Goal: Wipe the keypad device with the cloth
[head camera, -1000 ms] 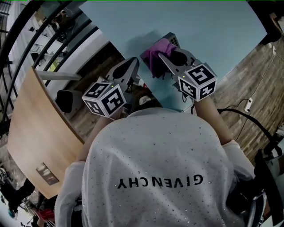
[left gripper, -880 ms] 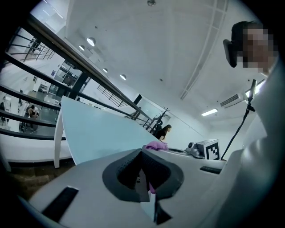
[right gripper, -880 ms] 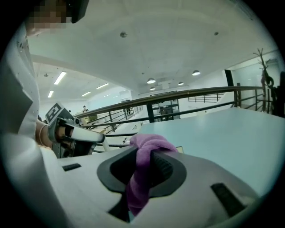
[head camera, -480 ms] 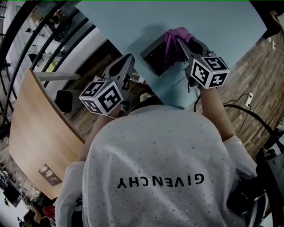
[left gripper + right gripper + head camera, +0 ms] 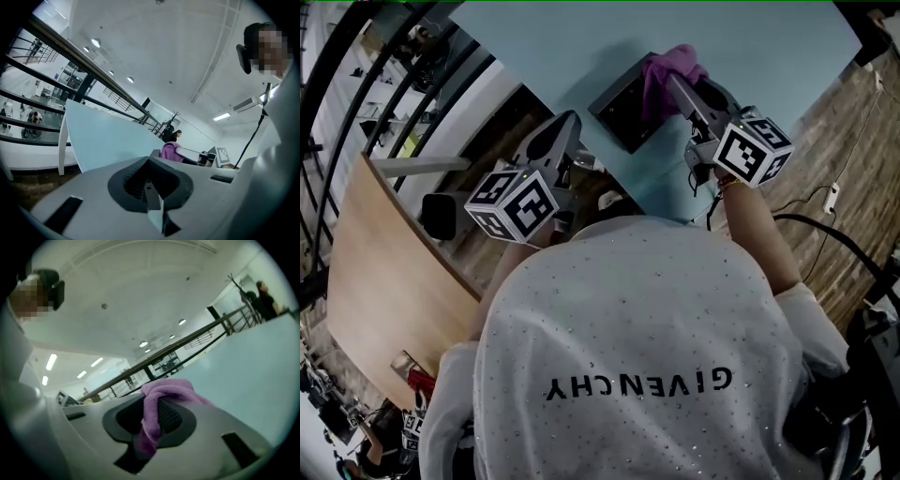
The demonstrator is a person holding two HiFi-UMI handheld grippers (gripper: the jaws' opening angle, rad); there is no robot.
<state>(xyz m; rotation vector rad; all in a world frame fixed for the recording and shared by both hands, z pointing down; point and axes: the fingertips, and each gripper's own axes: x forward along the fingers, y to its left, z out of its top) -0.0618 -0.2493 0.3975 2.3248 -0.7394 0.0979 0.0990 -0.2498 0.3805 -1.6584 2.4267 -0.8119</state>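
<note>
Railings (image 5: 398, 98) flank your pale blue table (image 5: 759, 52); your right gripper (image 5: 675, 89) clamps the cloth (image 5: 656, 73) over the keypad device (image 5: 619, 108), left gripper (image 5: 565, 127) closed, empty.

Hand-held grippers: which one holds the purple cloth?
The right hand-held gripper, its jaws shut on the purple cloth; the left hand-held gripper is shut and empty.

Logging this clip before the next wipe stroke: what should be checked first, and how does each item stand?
1. Cloth gripped: right gripper clamped on the purple cloth. Ok.
2. Cloth over the keypad device: it covers the far right corner. Ok.
3. Cloth pressing on the keys: cannot tell.
4. Left gripper empty: jaws together, nothing between. Ok.
5. Device steadied: the left gripper hangs off the table edge, nothing holds the device. Not ok.
</note>
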